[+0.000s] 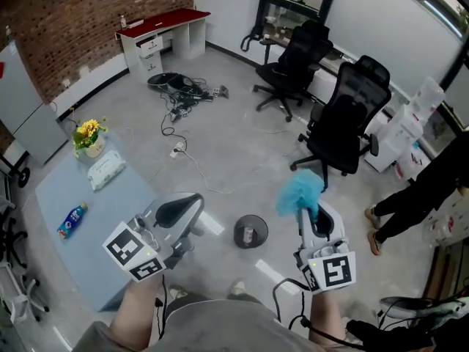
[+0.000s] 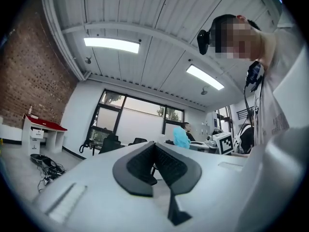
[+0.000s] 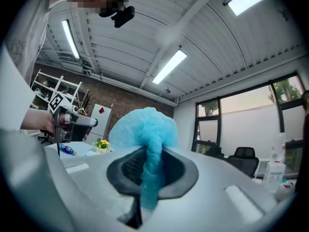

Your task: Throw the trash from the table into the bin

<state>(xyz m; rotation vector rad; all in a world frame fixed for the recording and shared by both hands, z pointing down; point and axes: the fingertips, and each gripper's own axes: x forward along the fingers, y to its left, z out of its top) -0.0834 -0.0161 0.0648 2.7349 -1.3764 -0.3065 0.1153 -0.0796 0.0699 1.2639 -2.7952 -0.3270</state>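
My right gripper is shut on a crumpled light-blue disposable cap. In the right gripper view the cap puffs out above the jaws and a strip of it hangs between the pads. A small round dark bin stands on the floor between my two grippers, with something pale inside. My left gripper is held at the left near the table's corner, jaws together with nothing in them, as the left gripper view also shows. The light-blue table holds a blue bottle.
A wipes pack and a pot of yellow flowers also sit on the table. Two black office chairs stand ahead, and a person's legs are at the right. Cables lie on the floor near a red-topped desk.
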